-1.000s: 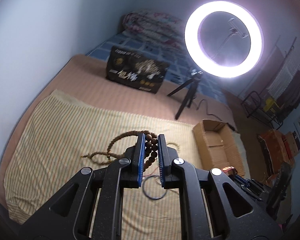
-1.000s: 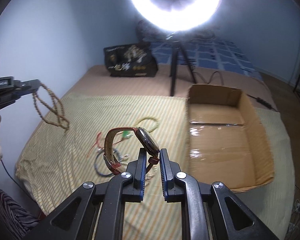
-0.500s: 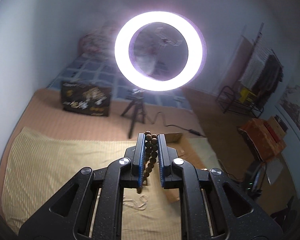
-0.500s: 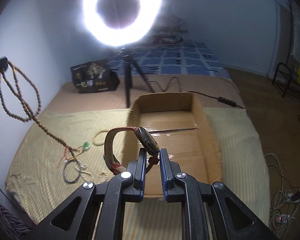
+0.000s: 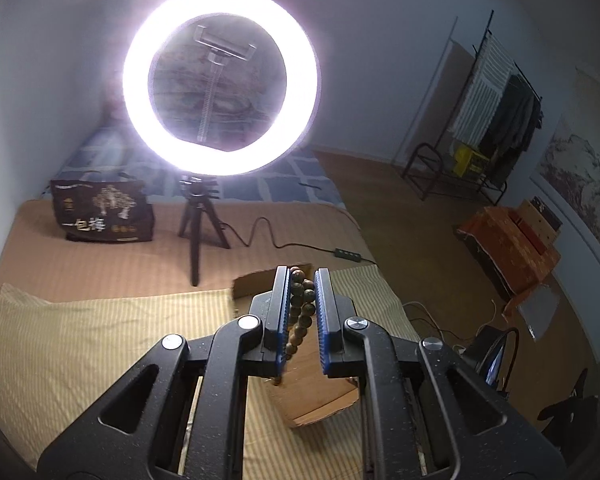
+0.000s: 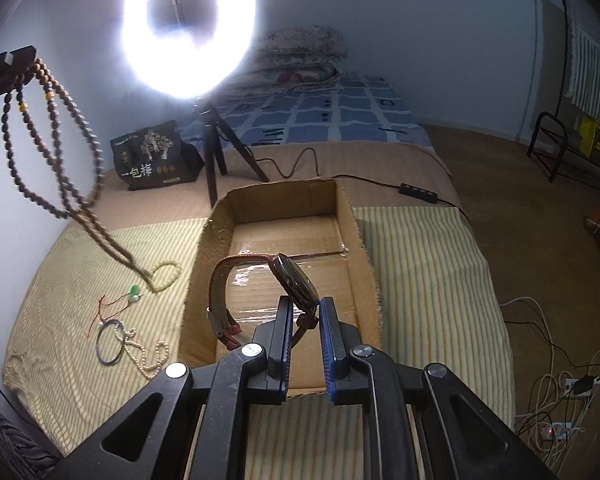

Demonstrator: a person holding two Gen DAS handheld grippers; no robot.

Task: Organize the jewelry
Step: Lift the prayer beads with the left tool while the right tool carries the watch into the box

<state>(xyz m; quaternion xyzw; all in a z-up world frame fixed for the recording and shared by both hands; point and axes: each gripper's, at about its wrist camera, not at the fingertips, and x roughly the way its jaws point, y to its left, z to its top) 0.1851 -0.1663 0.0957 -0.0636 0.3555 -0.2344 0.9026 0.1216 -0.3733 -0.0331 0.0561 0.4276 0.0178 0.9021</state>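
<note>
Over box: wristwatch (image 6: 276, 292), red-brown strap, pinched by strap end in right gripper (image 6: 305, 316); hangs above cardboard box (image 6: 352, 216), not yet let go.
Left of box, in air: long brown bead necklace (image 6: 56, 148) held in left gripper (image 5: 302, 300), jaws clamped on bead strand (image 5: 300, 312); loops dangle, low end reaches down near the cloth by a pale bead bracelet (image 6: 168, 276).
Box: floor looks bare w/ shiny tape, no jewelry seen inside.
Left on striped cloth (image 6: 416, 272): pale bracelet, green-bead red cord (image 6: 120, 300), metal bangle (image 6: 110, 342), pearl strand (image 6: 144, 354).
Progress: early, judged; 2 pcs lifted, none boxed, approx. 4 pcs still loose.
Surroundings: ring light (image 6: 188, 28) on tripod behind box, dark bag (image 6: 152, 156) beside it.
</note>
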